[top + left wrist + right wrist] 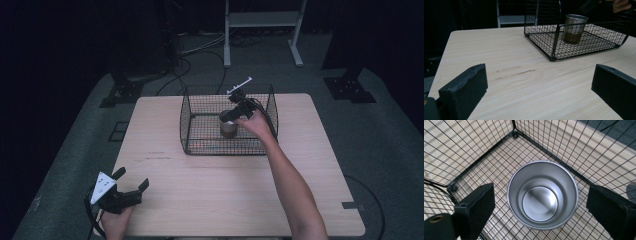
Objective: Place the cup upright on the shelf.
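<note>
The steel cup (pixel 542 195) stands upright on the floor of the black wire basket (pixel 192 125), toward its right half and apart from its walls, and the basket sits at the far middle of the wooden surface (pixel 210 185). The right gripper (pixel 235 112) hangs over the cup, pointing down into it, its jaws spread wide to either side of the rim with clear gaps, so nothing is held and the cup rests on its own. The left gripper (pixel 131 184) waits at the near left corner of the surface, its jaws also wide and empty, well apart from the basket. The main risk from here, as I judge it, is the withdrawal: the jaws flank the rim closely, so a sideways drift while lifting could catch the lip and tip the cup on the uneven wire mesh. The basket's walls stand near the hand too; snagging the trailing cable or a jaw on the wire could drag the light basket across the surface.
</note>
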{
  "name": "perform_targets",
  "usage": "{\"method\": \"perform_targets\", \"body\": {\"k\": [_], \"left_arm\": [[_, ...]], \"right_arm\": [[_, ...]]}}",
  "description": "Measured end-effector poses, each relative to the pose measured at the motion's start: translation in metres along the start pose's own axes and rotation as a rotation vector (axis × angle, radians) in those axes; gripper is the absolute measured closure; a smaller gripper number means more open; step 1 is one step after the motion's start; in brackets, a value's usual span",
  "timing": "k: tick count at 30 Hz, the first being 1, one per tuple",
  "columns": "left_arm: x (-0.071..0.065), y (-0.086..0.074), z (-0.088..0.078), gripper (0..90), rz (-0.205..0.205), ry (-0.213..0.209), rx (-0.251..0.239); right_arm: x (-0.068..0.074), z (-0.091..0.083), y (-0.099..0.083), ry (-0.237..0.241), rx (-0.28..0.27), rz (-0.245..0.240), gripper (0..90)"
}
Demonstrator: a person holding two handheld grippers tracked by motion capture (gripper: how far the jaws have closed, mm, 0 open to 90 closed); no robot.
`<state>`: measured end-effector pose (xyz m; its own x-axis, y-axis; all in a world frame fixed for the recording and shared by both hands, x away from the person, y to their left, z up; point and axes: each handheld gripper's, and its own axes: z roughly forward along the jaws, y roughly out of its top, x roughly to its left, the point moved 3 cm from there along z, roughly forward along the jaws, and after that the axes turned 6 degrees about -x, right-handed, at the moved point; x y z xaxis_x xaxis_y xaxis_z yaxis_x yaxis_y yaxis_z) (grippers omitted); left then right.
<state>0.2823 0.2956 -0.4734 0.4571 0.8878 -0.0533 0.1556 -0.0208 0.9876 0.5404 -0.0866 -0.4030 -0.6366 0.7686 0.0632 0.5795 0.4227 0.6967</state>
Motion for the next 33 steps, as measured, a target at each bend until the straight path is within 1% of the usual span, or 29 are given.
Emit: {"method": "perform_targets", "body": {"k": [2, 4, 6, 8, 9, 10, 11, 12, 14, 16, 17, 20, 21, 22, 23, 24, 26, 28, 30, 33], "left_arm": [[0.000, 0.000, 0.000, 0.0, 0.006, 0.000, 0.001], [-0.001, 0.000, 0.000, 0.0, 0.003, -0.003, 0.001], [-0.001, 0.000, 0.000, 0.0, 0.002, -0.004, 0.001], [-0.001, 0.000, 0.000, 0.0, 0.002, -0.006, -0.002], [-0.002, 0.000, 0.000, 0.0, 0.004, -0.005, 0.001], [-0.002, 0.000, 0.001, 0.0, 0.006, -0.004, -0.001], [-0.002, 0.000, 0.001, 0.0, 0.006, -0.004, -0.001], [-0.002, 0.000, 0.001, 0.0, 0.005, -0.005, 0.003], [-0.002, 0.000, 0.001, 0.0, 0.003, -0.004, 0.001], [-0.002, 0.000, 0.001, 0.0, 0.007, -0.005, 0.003], [-0.003, 0.000, 0.001, 0.0, 0.007, -0.005, 0.004], [-0.003, -0.001, 0.002, 0.0, 0.008, -0.007, 0.010], [-0.003, -0.001, 0.002, 0.0, 0.010, -0.006, 0.009], [-0.003, 0.000, 0.001, 0.0, 0.011, -0.004, 0.007], [-0.003, 0.000, 0.001, 0.0, 0.011, -0.004, 0.007], [-0.003, -0.001, 0.001, 0.0, 0.012, -0.004, 0.008], [-0.003, 0.000, 0.002, 0.0, 0.012, -0.003, 0.009], [-0.004, 0.000, 0.003, 0.0, 0.012, -0.006, 0.010], [-0.004, -0.001, 0.003, 0.0, 0.016, -0.007, 0.010], [-0.005, -0.001, 0.004, 0.0, 0.011, -0.010, 0.010]], "right_arm": [[0.000, -0.009, 0.001, 0.005, -0.015, -0.006, 7.6], [0.001, -0.016, 0.001, 0.016, -0.025, -0.003, 7.5], [0.003, -0.022, 0.001, 0.024, -0.040, -0.010, 7.6], [0.004, -0.028, 0.000, 0.034, -0.055, -0.012, 7.6], [0.004, -0.028, 0.000, 0.034, -0.055, -0.012, 7.6], [0.005, -0.034, -0.002, 0.043, -0.064, -0.008, 7.6], [0.005, -0.034, -0.002, 0.043, -0.064, -0.008, 7.6], [0.006, -0.039, -0.005, 0.051, -0.075, -0.016, 7.7], [0.006, -0.041, -0.006, 0.055, -0.077, -0.013, 7.7], [0.008, -0.050, -0.012, 0.067, -0.081, -0.030, 7.7], [0.008, -0.050, -0.012, 0.067, -0.081, -0.030, 7.7], [0.009, -0.060, -0.019, 0.089, -0.098, -0.028, 7.8], [0.009, -0.060, -0.019, 0.089, -0.098, -0.028, 7.8], [0.009, -0.065, -0.023, 0.093, -0.104, -0.034, 7.8], [0.009, -0.065, -0.023, 0.093, -0.104, -0.034, 7.8], [0.010, -0.070, -0.026, 0.103, -0.110, -0.036, 7.9], [0.011, -0.073, -0.028, 0.105, -0.110, -0.036, 7.9], [0.013, -0.079, -0.033, 0.105, -0.112, -0.044, 7.9], [0.015, -0.082, -0.036, 0.109, -0.117, -0.051, 7.9], [0.016, -0.086, -0.040, 0.111, -0.116, -0.058, 8.0]]}}
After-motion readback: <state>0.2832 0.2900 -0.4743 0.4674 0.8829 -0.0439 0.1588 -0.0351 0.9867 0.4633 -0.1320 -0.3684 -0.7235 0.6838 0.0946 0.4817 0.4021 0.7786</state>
